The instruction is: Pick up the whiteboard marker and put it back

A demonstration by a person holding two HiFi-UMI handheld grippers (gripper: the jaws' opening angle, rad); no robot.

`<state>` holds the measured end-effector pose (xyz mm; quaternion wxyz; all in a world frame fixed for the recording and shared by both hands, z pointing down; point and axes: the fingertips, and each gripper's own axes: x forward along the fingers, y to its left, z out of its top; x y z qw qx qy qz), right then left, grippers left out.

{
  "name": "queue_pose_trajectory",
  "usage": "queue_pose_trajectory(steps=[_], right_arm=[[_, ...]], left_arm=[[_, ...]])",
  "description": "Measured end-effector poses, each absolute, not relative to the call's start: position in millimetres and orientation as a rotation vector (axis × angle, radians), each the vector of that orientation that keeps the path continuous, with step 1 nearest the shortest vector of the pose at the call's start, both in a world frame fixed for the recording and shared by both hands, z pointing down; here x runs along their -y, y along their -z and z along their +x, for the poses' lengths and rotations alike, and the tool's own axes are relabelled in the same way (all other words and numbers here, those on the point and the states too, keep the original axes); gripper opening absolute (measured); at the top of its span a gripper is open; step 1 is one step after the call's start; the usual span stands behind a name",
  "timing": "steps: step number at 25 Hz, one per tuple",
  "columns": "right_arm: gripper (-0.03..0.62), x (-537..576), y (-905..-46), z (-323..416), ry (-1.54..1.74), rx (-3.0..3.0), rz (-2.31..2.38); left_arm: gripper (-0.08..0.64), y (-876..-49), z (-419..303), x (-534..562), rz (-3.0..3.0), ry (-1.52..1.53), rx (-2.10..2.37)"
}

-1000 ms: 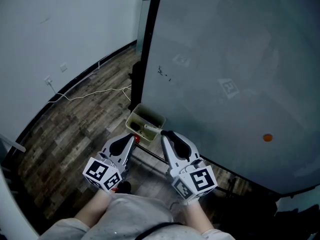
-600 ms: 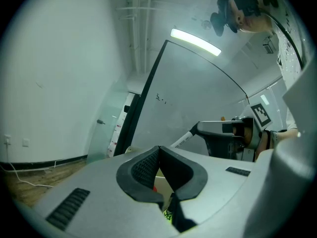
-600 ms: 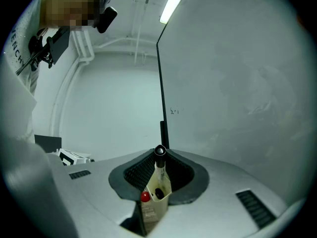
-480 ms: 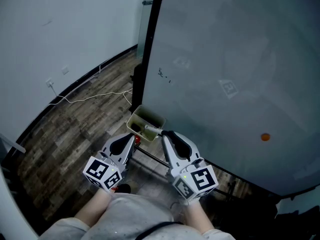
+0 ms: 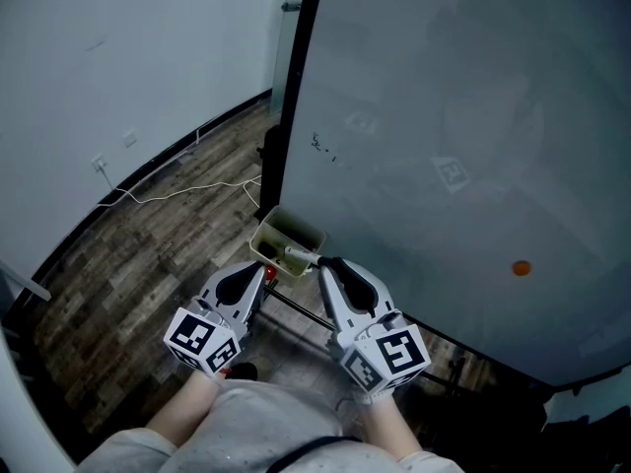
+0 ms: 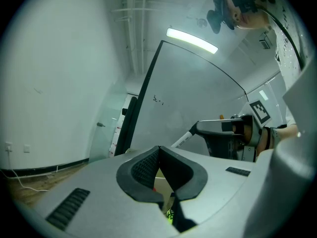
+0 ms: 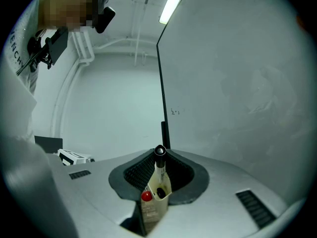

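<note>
A tall whiteboard (image 5: 463, 146) in a dark frame fills the right side. It has a few small pen marks (image 5: 317, 144) near its left edge and an orange magnet (image 5: 522, 267) lower down. A beige tray (image 5: 296, 228) sits at its bottom left corner. The right tongs (image 5: 323, 263) grip a white marker (image 5: 301, 255), whose end reaches over the tray. The left tongs (image 5: 262, 272) hover just beside the tray. A white cable (image 5: 187, 185) trails across the wooden floor (image 5: 128, 254) near the pale wall (image 5: 118, 47).

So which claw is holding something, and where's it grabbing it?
The right gripper pinches the whiteboard marker near one end; the left gripper is empty.
</note>
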<state>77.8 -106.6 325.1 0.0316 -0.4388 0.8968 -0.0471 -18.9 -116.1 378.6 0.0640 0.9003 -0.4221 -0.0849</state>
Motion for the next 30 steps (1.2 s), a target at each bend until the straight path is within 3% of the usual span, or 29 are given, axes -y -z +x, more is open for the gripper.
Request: queue_pose_trajectory(steps=[30], right_arm=[[0.078,112.7,-338.3,79.6,0.219,-2.755,-1.337]], left_arm=[[0.015,-385.4,-15.9,121.6,2.731,0.213,1.278]])
